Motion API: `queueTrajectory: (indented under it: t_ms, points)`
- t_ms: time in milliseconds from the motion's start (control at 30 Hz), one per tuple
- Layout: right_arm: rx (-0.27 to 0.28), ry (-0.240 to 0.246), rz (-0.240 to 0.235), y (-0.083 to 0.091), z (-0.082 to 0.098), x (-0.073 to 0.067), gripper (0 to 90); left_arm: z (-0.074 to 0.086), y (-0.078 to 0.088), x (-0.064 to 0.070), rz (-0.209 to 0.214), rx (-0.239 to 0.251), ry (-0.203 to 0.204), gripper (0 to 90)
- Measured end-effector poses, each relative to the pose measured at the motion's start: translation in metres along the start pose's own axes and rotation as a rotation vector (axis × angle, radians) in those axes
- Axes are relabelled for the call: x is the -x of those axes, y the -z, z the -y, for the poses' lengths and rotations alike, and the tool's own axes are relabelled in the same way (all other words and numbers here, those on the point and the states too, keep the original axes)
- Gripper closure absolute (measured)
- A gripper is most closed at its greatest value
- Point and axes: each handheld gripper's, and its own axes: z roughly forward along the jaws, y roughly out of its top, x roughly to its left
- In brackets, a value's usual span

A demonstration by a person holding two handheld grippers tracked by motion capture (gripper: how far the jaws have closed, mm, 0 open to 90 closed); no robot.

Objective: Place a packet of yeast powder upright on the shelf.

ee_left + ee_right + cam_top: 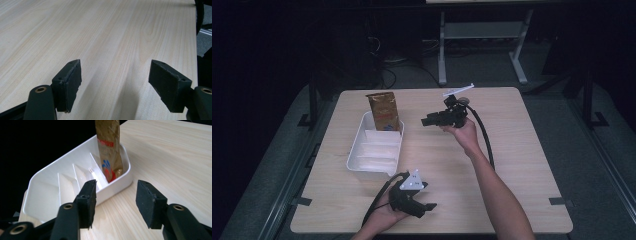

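Both grippers stand empty-jawed: the right gripper [116, 202] near the white divided tray [357, 150], whose far end compartment holds an upright gold pouch [384, 112]; a careless bump could topple it. The left gripper [424, 206] idles above the table [512, 150].

Bare table [512, 150] right of the tray [357, 160]; pouch [384, 112] blocks its far end.

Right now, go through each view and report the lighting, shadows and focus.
High view: dim, room black around the lit table, detail soft. Left gripper view: bright, even wood, left claw casting soft shadows, far edge slightly blurred. Right gripper view: white tray nearly overexposed, gold pouch sharp, black background.
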Motion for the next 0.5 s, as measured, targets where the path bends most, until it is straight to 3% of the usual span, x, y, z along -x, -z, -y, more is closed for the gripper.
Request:
queueTrajectory:
  t_ms: [500]
  points:
    - [0.012,-0.014,0.016,0.041,0.029,-0.001,41.6,0.000,0.000,-0.001,0.001,0.004,0.002,25.9]
